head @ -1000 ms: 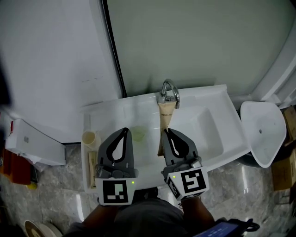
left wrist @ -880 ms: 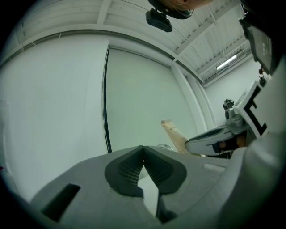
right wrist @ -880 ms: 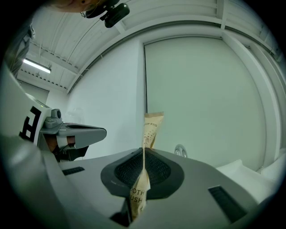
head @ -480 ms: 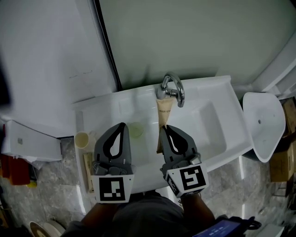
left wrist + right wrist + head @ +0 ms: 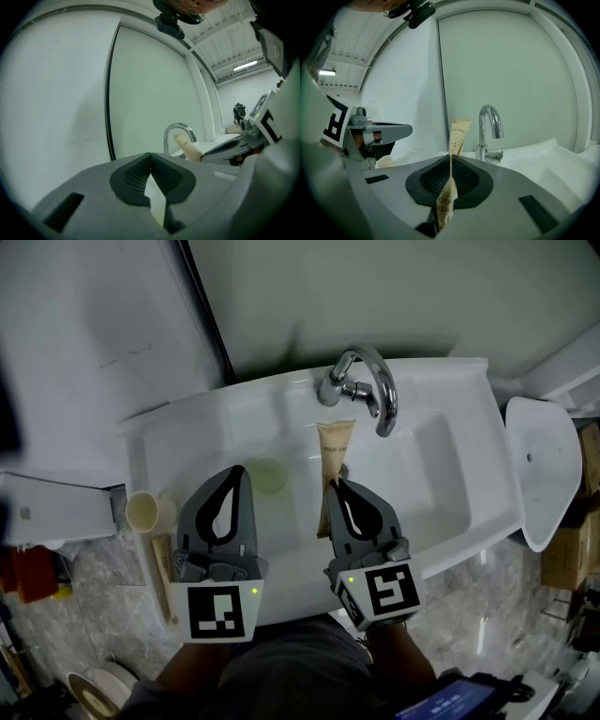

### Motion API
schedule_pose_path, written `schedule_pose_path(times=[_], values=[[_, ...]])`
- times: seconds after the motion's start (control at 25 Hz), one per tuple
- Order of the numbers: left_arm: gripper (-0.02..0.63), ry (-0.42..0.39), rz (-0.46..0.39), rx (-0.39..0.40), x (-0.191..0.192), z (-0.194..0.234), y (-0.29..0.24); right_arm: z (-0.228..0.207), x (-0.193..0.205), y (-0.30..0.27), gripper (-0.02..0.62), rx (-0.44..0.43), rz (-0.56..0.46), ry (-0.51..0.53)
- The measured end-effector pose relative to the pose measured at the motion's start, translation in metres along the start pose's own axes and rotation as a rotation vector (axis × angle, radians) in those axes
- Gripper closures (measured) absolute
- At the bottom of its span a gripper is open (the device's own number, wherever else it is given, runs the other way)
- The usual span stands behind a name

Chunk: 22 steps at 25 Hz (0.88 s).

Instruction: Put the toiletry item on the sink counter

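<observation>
Both our tongs hover over the white sink (image 5: 450, 486): the right tongs (image 5: 335, 486) pinch the tan toiletry packet (image 5: 335, 448), its far end near the faucet (image 5: 372, 388), while the left tongs (image 5: 241, 472) are pressed together, empty.

Sink-side, tan packet (image 5: 458, 135) clamped between jaws of right gripper (image 5: 450, 158): "HIGH-END" printed on end sticking out past jaw tips; letter fragments "OTH" over "USH" on end behind jaws; rest of wording hidden.

Looks past shut, empty left tongs (image 5: 150, 156) toward chrome faucet (image 5: 179, 135), tan packet (image 5: 186, 144) pinched in right tongs (image 5: 206, 157) just beside it.
</observation>
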<state>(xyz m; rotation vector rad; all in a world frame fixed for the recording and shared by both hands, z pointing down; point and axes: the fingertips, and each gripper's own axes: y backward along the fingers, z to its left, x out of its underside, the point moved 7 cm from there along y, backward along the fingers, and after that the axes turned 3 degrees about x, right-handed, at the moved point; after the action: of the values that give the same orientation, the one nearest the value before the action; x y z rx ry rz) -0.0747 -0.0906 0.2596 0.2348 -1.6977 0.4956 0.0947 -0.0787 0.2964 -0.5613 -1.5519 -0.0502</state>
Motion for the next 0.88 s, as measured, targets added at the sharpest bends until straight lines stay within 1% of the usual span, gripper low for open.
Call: schedule_pose_path(times=[0.16,0.52,0.88], values=[[0.595,0.001,0.033,0.009,0.017,0.001,-0.012,-0.004,0.02,-0.014,0.576,0.0,0.056,-0.02],[0.595,0.04,0.111,0.027,0.058,0.008,-0.034,-0.009,0.068,-0.04,0.576,0.001,0.17,-0.059],[0.595,0.081,0.139,0.037,0.086,0.019,-0.058,-0.012,0.112,-0.062,0.575,0.005,0.27,-0.096]])
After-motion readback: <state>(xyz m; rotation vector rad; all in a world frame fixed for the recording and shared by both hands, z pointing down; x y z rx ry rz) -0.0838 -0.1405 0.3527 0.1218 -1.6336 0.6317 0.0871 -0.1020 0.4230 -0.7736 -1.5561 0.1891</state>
